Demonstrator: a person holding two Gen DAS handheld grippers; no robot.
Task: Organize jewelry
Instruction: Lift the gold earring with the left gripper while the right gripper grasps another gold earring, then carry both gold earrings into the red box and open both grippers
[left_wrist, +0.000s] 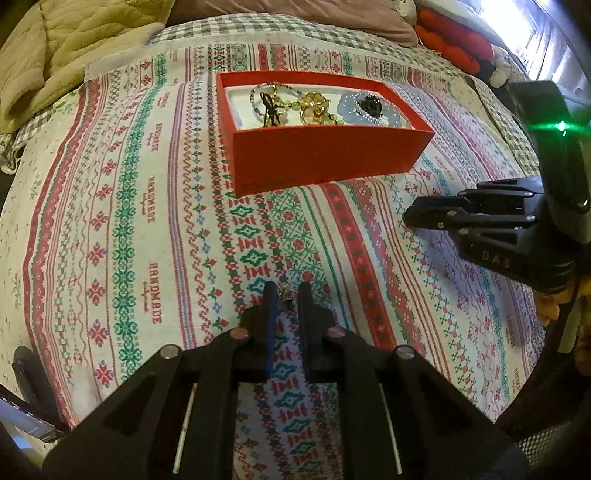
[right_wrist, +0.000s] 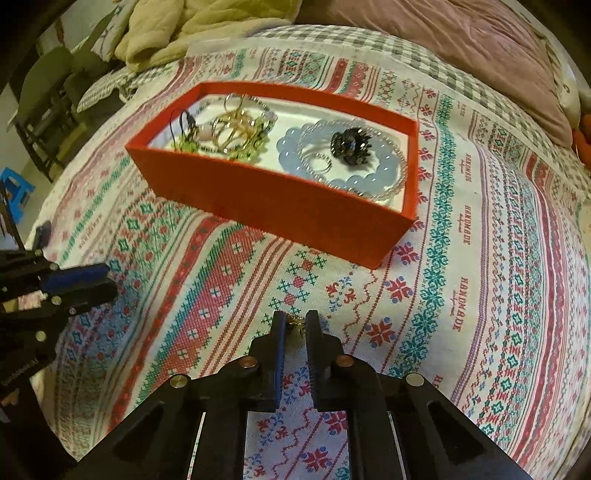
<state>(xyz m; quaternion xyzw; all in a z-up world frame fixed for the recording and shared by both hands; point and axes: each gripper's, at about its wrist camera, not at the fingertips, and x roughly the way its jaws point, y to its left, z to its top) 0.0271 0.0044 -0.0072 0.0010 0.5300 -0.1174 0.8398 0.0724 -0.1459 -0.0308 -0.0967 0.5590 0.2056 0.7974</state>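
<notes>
A red box (left_wrist: 325, 155) (right_wrist: 280, 206) with a white lining stands on the patterned cloth. In it lie a pale blue bead bracelet (right_wrist: 354, 181), a black spiky piece (right_wrist: 351, 146), gold rings (right_wrist: 236, 129) and green beads (right_wrist: 255, 147). My left gripper (left_wrist: 287, 293) is low over the cloth in front of the box, shut on a small silver and dark trinket (left_wrist: 287, 297). My right gripper (right_wrist: 295, 320) is also down near the cloth, shut on a small gold piece (right_wrist: 295, 320). Each gripper appears in the other's view, the right gripper (left_wrist: 410, 216) and the left gripper (right_wrist: 110, 284).
The patterned cloth (left_wrist: 147, 221) covers a bed with a checked sheet (left_wrist: 236, 26). A beige quilt (left_wrist: 74, 44) and a mauve pillow (right_wrist: 480, 55) lie behind the box. Red plush things (left_wrist: 450, 37) sit at the far right. A chair (right_wrist: 44, 96) and a blue stool (right_wrist: 16, 192) stand beside the bed.
</notes>
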